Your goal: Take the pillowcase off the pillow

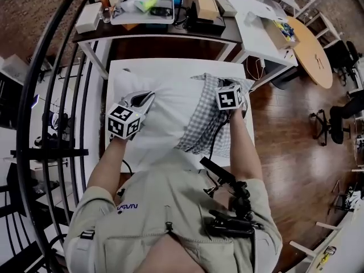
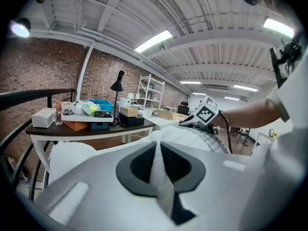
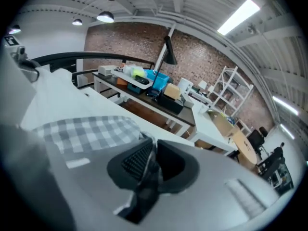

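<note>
- Left gripper (image 2: pixel 161 172) clamped tight on a fold of the white pillow (image 1: pixel 165 104).
- Right gripper (image 3: pixel 147 170) pinching the checked pillowcase (image 1: pixel 205 118), bunched over the pillow's right end.
- Pillow lies on the white table (image 1: pixel 170 66).

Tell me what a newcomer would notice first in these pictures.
A white pillow lies on the white table, with a checked pillowcase bunched over its right end. The left claw is shut on the pillow's white fabric, and the right claw is shut on the pillowcase.
</note>
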Tool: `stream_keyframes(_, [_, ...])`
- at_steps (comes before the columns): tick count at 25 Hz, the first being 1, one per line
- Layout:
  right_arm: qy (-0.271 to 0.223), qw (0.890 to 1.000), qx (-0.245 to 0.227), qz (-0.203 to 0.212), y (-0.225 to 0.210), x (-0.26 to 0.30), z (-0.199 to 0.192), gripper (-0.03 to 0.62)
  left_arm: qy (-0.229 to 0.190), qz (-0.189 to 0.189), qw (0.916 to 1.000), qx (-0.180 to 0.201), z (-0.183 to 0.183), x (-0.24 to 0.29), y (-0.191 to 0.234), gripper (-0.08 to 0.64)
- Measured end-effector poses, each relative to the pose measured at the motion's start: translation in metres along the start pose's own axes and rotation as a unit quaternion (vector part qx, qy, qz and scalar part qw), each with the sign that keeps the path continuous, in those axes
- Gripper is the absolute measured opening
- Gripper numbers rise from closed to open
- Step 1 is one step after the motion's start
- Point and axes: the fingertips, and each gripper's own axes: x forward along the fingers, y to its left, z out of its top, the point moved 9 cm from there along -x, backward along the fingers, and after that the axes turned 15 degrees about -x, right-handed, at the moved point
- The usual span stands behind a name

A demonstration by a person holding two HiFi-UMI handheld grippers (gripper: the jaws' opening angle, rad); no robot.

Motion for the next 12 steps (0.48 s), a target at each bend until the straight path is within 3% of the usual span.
stream_keyframes(3, [-0.028,0.999,0.018,-0.01,0.009,-0.008,-0.005,0.069,0.02,0.007,0.9994,0.026,-0.001,0.029,0.011,0.04])
stream_keyframes(5, [-0.049,0.998,0.039,-0.016,0.012,-0.025,-0.006,0.075,0.016,0.005,0.999,0.04,0.002,0.039,0.012,0.109])
stream_keyframes(8, [-0.085,0.992,0.088,-0.023,0.02,-0.059,-0.013,0.083,-0.007,-0.003,0.9976,0.069,0.016,0.036,0.003,0.274])
stream_keyframes(12, [-0.12,0.98,0.156,-0.009,0.059,-0.114,-0.033,0.095,-0.01,-0.035,0.9941,0.102,0.011,0.003,-0.031,0.313])
